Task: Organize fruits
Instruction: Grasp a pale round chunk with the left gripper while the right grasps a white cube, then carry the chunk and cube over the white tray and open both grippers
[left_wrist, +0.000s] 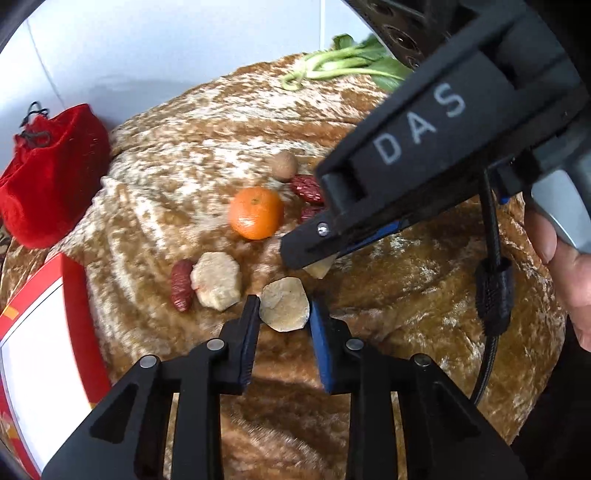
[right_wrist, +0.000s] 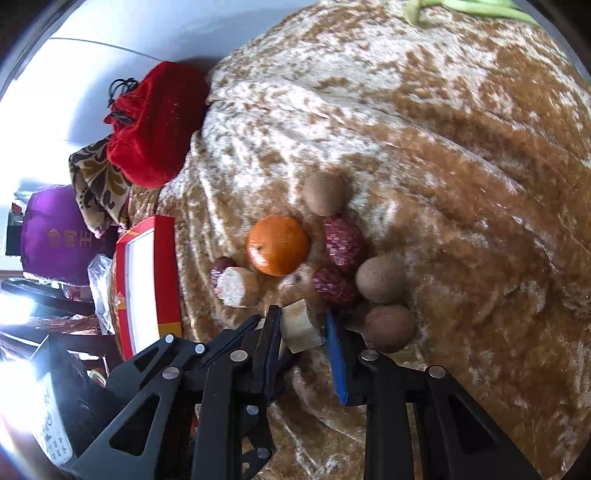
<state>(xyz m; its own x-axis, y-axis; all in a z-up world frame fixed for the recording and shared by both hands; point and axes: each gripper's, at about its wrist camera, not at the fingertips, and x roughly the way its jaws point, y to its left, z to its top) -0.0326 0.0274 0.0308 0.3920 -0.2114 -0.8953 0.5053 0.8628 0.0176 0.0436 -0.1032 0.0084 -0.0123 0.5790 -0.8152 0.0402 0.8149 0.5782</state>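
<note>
Two hand-held grippers work over a brown plush cloth (left_wrist: 424, 295) scattered with fruit. The left gripper (left_wrist: 284, 312) is nearly closed around a pale cut slice (left_wrist: 284, 304), and the right gripper (right_wrist: 303, 325) pinches another pale chunk (right_wrist: 301, 326). Just beyond them lie an orange (left_wrist: 255, 212), dark red dates (left_wrist: 306, 188), round brown fruits (right_wrist: 380, 278) and a third pale slice (left_wrist: 217, 280); a red box (left_wrist: 74, 295) sits at the cloth's left edge.

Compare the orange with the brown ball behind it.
The orange is bright, glossy orange; the brown ball is dull tan. The orange is the bigger of the two. The orange shows a small stem dimple; no such mark shows on the ball. Both are round, lie loose on the plush brown cloth, and neither gripper holds them.
</note>
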